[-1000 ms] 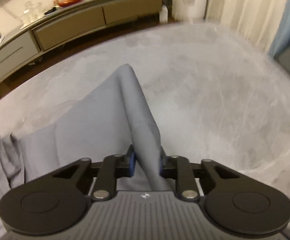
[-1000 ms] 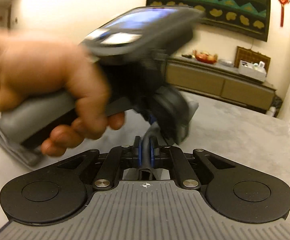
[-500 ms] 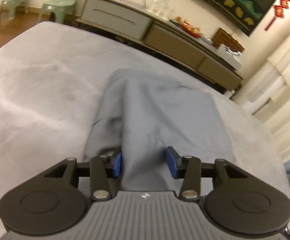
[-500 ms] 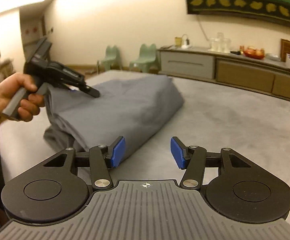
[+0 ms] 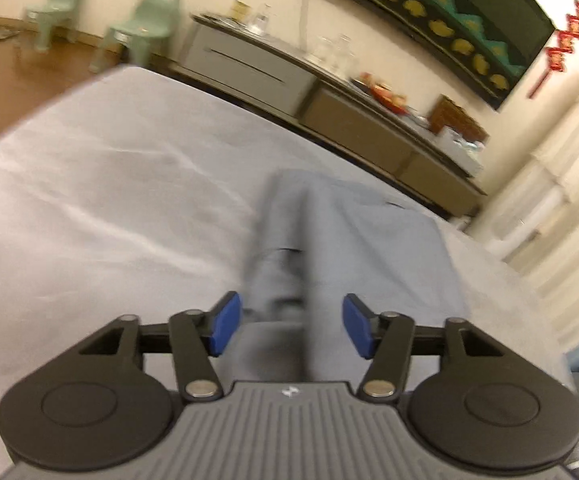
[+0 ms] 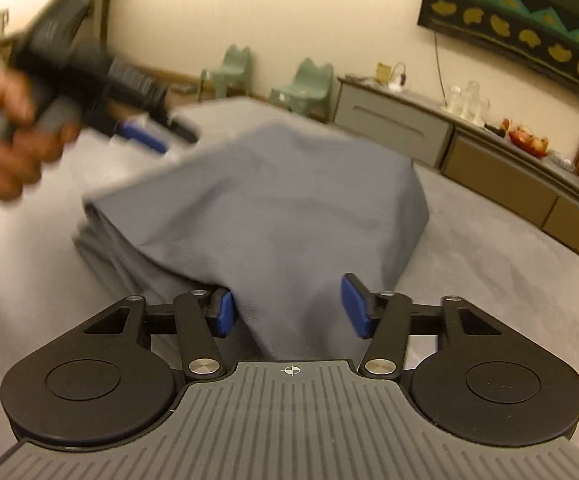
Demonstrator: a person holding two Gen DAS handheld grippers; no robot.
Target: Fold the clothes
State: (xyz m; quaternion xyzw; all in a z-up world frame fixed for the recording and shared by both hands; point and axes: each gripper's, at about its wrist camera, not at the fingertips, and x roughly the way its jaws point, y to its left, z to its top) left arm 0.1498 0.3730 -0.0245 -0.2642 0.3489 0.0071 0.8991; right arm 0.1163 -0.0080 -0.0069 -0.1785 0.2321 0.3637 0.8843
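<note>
Lying folded on the grey table surface, the grey garment forms a thick bundle, its near edge reaching between the right gripper fingers. Right claw: blue pads spread apart, cloth between them but not pinched. Left gripper: pads also apart, garment running forward from the gap, blurred fold between them, no clamp. From the right wrist view, a hand holds the left gripper at the bundle's far left corner. Sideboard and two green chairs along the wall.
</note>
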